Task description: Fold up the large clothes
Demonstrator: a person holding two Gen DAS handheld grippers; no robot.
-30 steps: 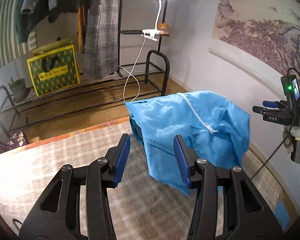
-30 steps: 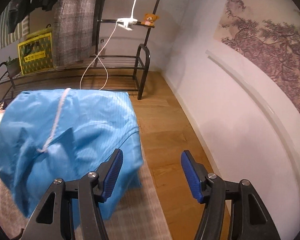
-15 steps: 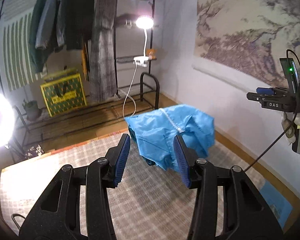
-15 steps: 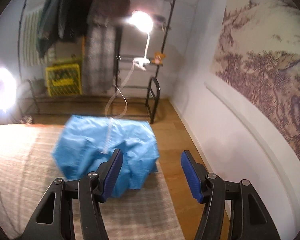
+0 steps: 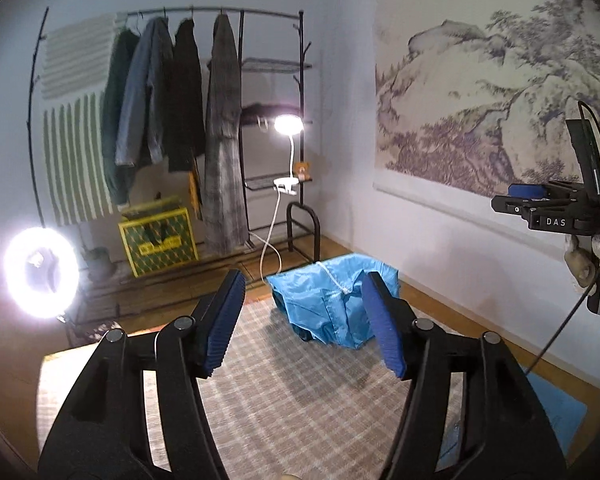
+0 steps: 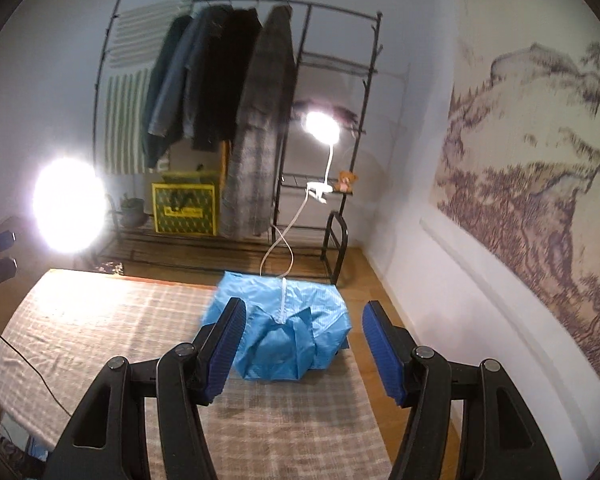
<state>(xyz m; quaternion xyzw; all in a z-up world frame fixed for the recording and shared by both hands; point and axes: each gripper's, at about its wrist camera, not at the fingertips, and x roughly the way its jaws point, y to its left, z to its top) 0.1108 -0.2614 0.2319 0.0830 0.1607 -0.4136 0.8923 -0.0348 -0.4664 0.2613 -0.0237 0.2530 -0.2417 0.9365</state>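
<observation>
Beyond both grippers, the blue garment (image 6: 284, 332) lies bundled, untouched.

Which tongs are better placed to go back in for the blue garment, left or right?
Right, marginally. The blue garment sits centred just beyond the right tongs; from the left tongs, whose jaws are opening, it lies off toward the right pad. Both are empty and clear of the cloth.

A black clothes rack (image 5: 240, 120) hung with dark coats (image 6: 228, 92) is set against the back wall. A yellow-green box (image 5: 158, 240) is placed beneath it, a clip lamp (image 5: 288, 126) is lit beside it, and a ring light (image 5: 40, 276) glares at left. A landscape painting (image 5: 480, 100) is hung on the right wall.
</observation>
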